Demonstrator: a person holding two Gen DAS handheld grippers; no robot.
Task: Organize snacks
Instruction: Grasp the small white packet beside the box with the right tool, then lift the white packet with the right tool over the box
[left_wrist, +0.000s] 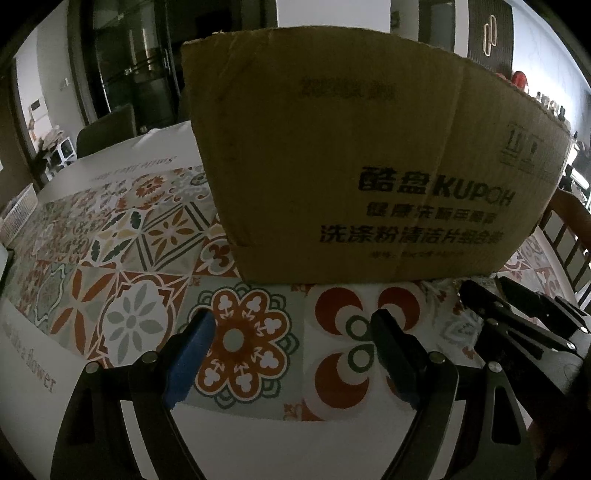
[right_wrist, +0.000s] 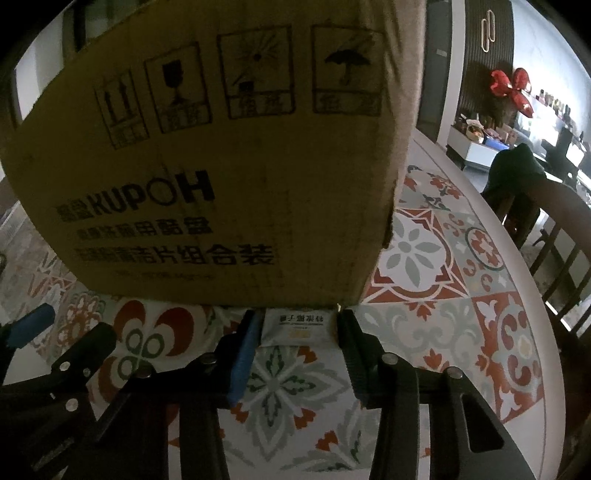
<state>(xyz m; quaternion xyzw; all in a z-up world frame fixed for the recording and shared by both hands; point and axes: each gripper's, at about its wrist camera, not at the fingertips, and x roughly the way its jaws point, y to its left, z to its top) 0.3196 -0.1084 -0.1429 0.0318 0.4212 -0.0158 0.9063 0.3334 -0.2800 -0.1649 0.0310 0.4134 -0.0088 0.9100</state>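
Observation:
A big brown cardboard box with black printed characters stands on the patterned tablecloth and fills the upper part of both views. A small pale snack packet lies at the foot of the box, near its right corner. My right gripper is shut on the packet, one pad against each of its sides. My left gripper stands open over the cloth in front of the box, with nothing between its fingers. Each gripper shows at the edge of the other's view: the right gripper and the left gripper.
The box stands directly ahead of both grippers. A wooden chair stands past the table's curved right edge. A white slatted basket sits at the far left. Patterned cloth stretches left of the box and to its right.

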